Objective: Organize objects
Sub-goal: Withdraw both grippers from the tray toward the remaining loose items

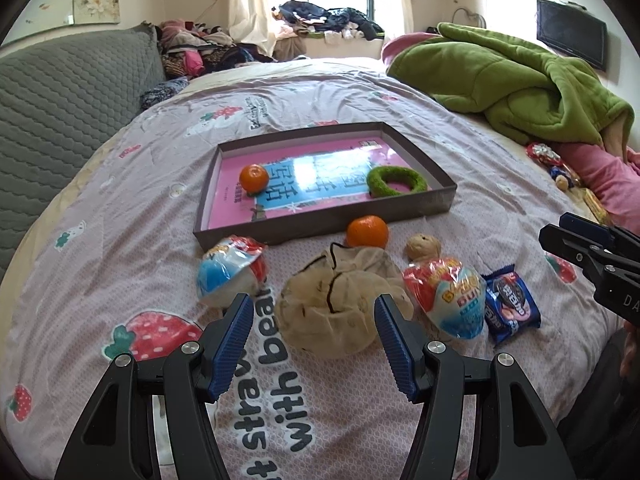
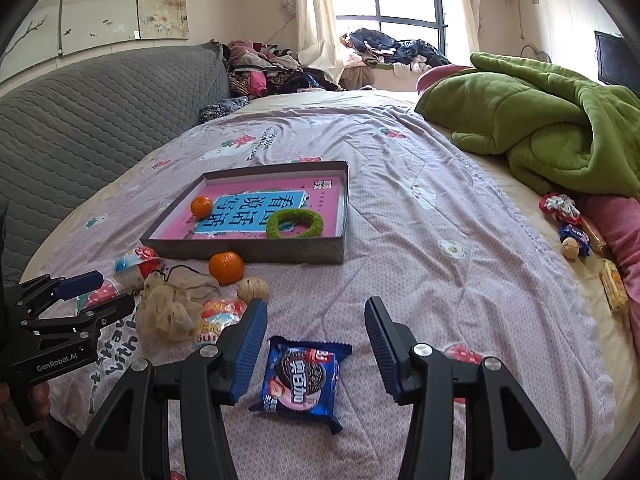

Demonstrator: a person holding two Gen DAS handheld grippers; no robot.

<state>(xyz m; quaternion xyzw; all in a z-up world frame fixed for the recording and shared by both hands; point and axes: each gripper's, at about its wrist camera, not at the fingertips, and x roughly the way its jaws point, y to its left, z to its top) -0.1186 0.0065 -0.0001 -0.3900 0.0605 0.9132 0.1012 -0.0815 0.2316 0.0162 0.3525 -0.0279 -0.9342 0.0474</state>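
A shallow grey tray (image 1: 320, 227) (image 2: 248, 251) with a pink bottom lies on the bed. It holds an orange (image 1: 253, 178) (image 2: 201, 206) and a green ring (image 1: 396, 180) (image 2: 295, 223). In front of it lie a second orange (image 1: 367, 232) (image 2: 226, 267), a walnut (image 1: 423, 246) (image 2: 253, 289), a beige mesh pouch (image 1: 340, 304) (image 2: 172, 304), two egg-shaped snack packs (image 1: 230, 274) (image 1: 444, 296) and a blue Oreo packet (image 1: 510, 306) (image 2: 302, 384). My left gripper (image 1: 314, 344) is open around the pouch. My right gripper (image 2: 316, 344) is open just above the Oreo packet.
A green blanket (image 1: 520, 80) (image 2: 552, 128) is heaped at the far right. Several loose snacks (image 2: 576, 232) lie by a pink pillow (image 2: 620, 224) at the right. A grey quilted headboard (image 1: 60, 112) runs along the left. Clothes (image 1: 320, 20) pile up under the window.
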